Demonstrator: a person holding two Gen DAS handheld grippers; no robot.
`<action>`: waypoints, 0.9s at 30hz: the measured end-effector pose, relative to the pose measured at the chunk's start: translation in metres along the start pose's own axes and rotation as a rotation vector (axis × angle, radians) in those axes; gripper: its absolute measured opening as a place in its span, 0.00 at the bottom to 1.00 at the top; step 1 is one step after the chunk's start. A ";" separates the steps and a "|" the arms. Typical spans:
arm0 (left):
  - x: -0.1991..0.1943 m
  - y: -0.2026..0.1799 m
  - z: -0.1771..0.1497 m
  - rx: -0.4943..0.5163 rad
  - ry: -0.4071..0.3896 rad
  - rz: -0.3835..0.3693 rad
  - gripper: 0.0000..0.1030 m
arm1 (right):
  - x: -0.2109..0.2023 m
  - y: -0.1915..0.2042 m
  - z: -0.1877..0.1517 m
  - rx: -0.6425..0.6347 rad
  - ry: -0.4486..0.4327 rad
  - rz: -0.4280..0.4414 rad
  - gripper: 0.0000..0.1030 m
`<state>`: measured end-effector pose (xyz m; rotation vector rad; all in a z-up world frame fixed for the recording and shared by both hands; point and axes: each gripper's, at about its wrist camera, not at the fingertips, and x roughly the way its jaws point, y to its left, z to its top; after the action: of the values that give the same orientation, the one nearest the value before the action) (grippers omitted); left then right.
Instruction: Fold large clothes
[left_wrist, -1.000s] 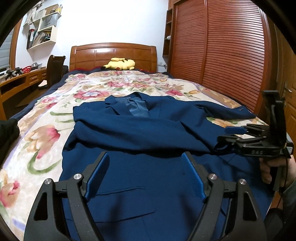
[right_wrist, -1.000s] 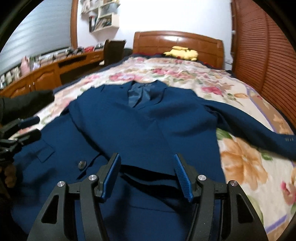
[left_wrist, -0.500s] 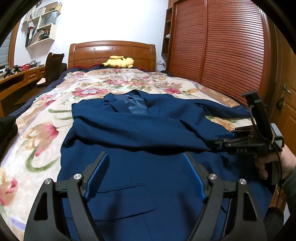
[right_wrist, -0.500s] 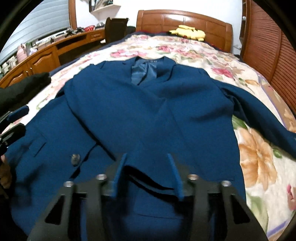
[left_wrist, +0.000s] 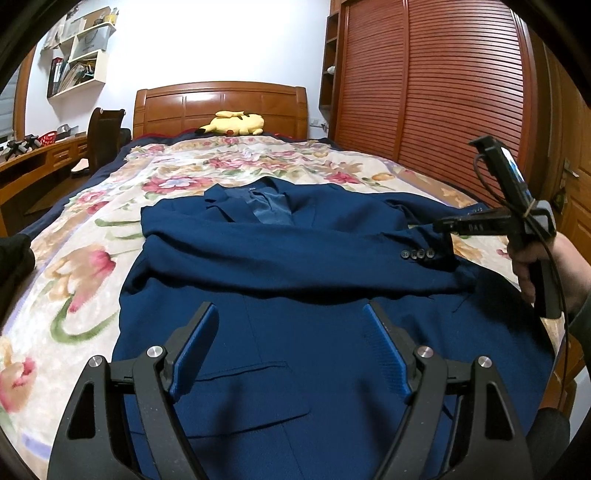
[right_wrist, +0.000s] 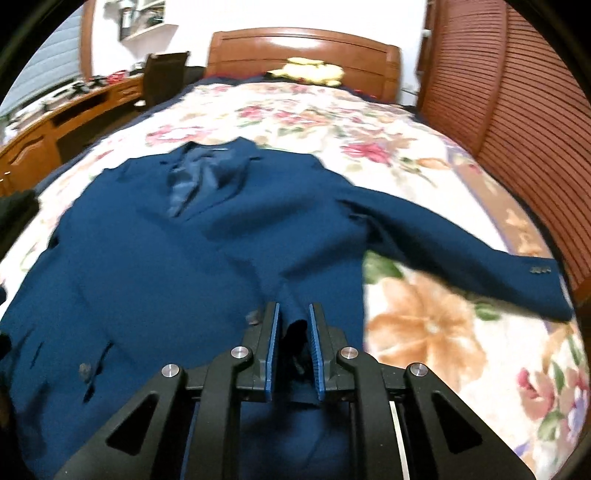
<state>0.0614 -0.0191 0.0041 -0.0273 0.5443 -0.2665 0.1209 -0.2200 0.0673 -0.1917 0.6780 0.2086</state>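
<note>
Blue jacket (left_wrist: 317, 258), spread on the bed (left_wrist: 85, 266): soft, limp, fairly heavy; best taken by cuffs or hem. Right claw (right_wrist: 292, 332) has just been closing and pinches the sleeve (left_wrist: 295, 254) folded across the jacket's chest; left claw (left_wrist: 291, 354) hangs released over its hem.

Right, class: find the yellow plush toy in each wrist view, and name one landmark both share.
Left wrist view: the yellow plush toy lies upper centre, at the head of the bed.
Right wrist view: it is blurred, top centre, same spot.
Shared landmark: the wooden headboard behind it.
</note>
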 end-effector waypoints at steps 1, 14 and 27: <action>0.000 -0.001 0.000 0.002 0.000 0.001 0.78 | 0.000 -0.001 0.001 0.000 -0.002 -0.010 0.16; -0.007 -0.022 0.000 0.101 -0.005 -0.021 0.78 | -0.015 -0.039 -0.022 0.047 -0.057 -0.069 0.72; 0.002 -0.023 0.012 0.083 0.000 -0.061 0.78 | 0.037 -0.127 -0.023 0.139 -0.025 -0.234 0.72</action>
<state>0.0638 -0.0428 0.0158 0.0365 0.5329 -0.3489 0.1673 -0.3430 0.0400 -0.1331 0.6368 -0.0601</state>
